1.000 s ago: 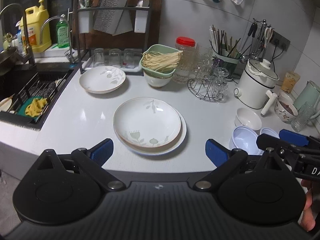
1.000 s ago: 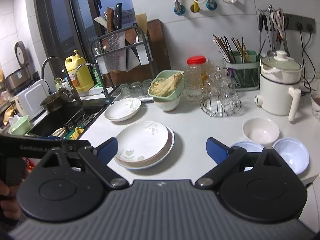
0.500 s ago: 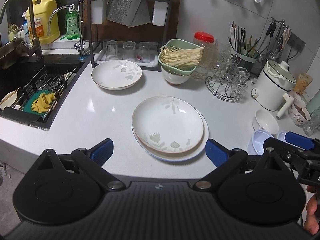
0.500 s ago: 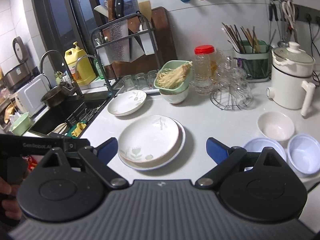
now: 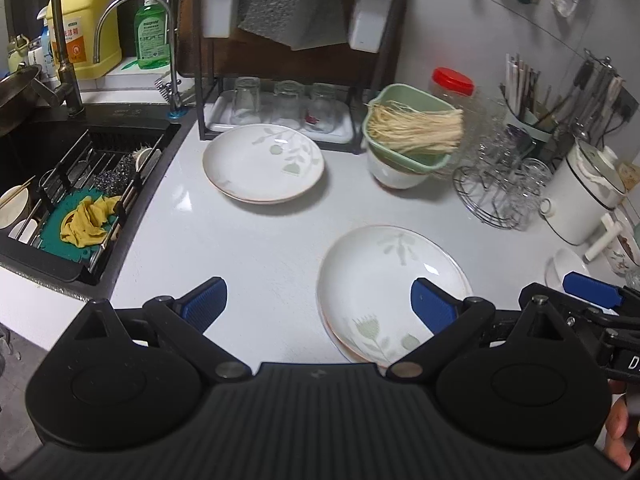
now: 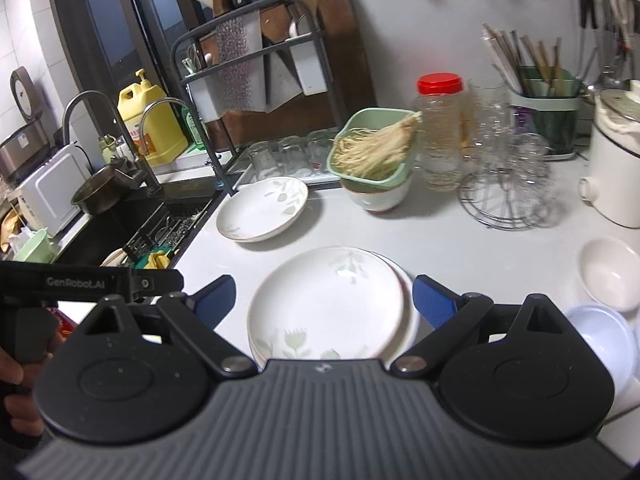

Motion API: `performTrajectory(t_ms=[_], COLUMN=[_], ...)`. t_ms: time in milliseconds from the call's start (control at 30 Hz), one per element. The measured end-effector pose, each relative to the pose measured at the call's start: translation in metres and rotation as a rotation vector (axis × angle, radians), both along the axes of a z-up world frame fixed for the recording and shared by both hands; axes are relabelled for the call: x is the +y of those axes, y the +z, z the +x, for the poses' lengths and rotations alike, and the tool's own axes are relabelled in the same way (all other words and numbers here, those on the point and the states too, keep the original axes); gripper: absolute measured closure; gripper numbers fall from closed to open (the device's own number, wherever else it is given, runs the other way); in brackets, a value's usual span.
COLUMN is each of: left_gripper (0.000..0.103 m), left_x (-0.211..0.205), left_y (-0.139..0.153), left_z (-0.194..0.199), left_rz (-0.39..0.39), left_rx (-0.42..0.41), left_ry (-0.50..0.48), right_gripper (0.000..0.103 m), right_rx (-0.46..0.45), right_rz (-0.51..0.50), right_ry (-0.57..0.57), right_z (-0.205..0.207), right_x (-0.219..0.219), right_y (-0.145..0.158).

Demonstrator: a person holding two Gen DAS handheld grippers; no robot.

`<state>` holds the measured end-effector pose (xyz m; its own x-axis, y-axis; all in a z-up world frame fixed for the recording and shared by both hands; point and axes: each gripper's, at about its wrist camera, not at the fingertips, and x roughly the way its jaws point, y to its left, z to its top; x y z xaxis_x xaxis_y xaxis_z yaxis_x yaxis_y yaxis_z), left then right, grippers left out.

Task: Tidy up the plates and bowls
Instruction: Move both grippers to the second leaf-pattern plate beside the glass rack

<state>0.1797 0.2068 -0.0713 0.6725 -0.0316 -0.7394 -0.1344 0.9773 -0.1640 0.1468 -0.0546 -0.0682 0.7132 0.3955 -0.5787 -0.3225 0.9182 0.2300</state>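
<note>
Both claws are spread wide and hold nothing: the left gripper (image 5: 318, 300) hangs over bare counter (image 5: 256, 248) with its right finger above the stacked plates (image 5: 384, 284), and the right gripper (image 6: 324, 298) brackets that same stack (image 6: 326, 306). A lone plate (image 5: 262, 162) lies farther back by the glass rack, bowls (image 6: 610, 272) to the right. In the right wrist view the left tool's handle reads "GenRobot.AI", gripped by a hand (image 6: 16, 396).

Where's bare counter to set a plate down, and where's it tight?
Free: the white counter between the sink edge, the far plate and the near plate stack. Also a smaller strip between that stack and the wire glass rack. Crowded: back row by the noodle basket, and the small bowls at right.
</note>
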Motion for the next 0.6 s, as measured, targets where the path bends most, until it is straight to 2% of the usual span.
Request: performTrajectory(t_ms=[200, 400, 600], left_gripper=[0.003, 0.003, 0.003], left_x=[0.043, 0.090, 0.122], left_y=[-0.018, -0.041, -0.059], left_z=[0.039, 0.076, 0.113], left_rz=[-0.008, -0.059, -0.071], left_rx=[0.032, 0.068, 0.093], left_ry=[0.015, 0.034, -0.012], right_gripper=[0.007, 0.007, 0.008], right_rx=[0.043, 0.092, 0.135], right_rz=[-0.006, -0.038, -0.034], right_ry=[0.011, 0.028, -0.011], right_z=[0.041, 0.082, 0.118], right_x=[0.036, 0.078, 0.110], right_y=[-0.016, -0.029, -0.040])
